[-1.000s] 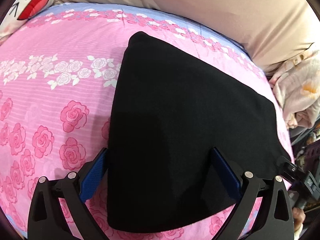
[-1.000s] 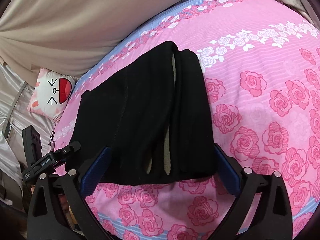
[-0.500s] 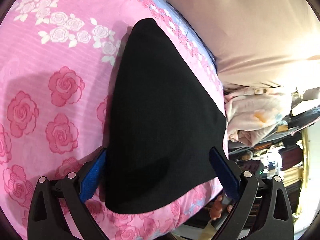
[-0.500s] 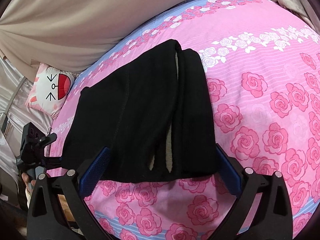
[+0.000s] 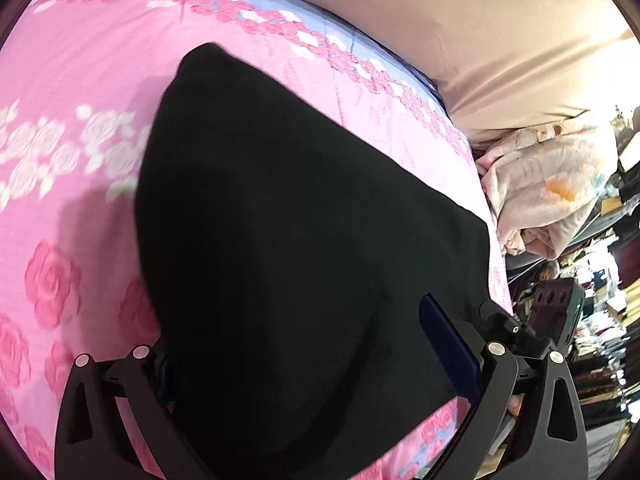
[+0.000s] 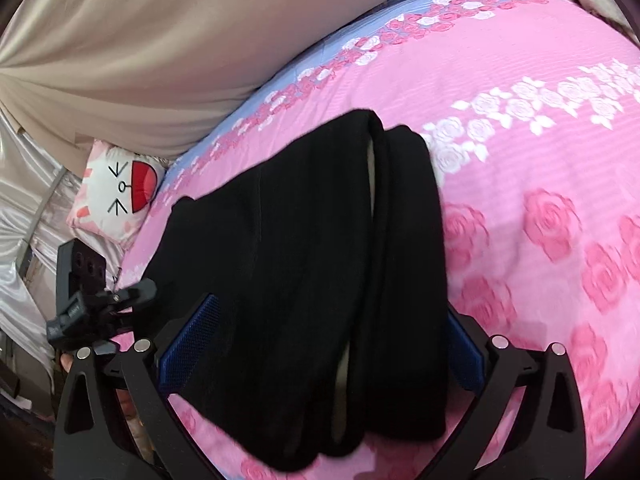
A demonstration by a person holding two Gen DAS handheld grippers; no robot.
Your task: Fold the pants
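Two grippers hang over the black pants (image 6: 312,272), one at each end. The pants lie folded on the bed, on the pink bedspread (image 6: 540,92) with roses. The left gripper (image 5: 316,344) has its fingers spread wide apart, with nothing pinched between them. The right gripper (image 6: 328,344) has its fingers wide apart too, and holds nothing.

What could go wrong? On the right gripper's side, the pants show two thick rolls with a gap between them. If the fingers grab only the top layer, I think the fold could slide open. If one end gets lifted higher than the other, the stack could go crooked. The cloth looks soft and floppy, so it may sag.

The near edge of the pants sits close to the side of the bed, so a hard tug could pull them off.

Behind the bed hangs a tan curtain (image 6: 140,60). A white cartoon pillow (image 6: 116,196) sits in the corner. A bundled pale blanket (image 5: 548,192) lies past the far end. The room beyond looks crowded and messy.
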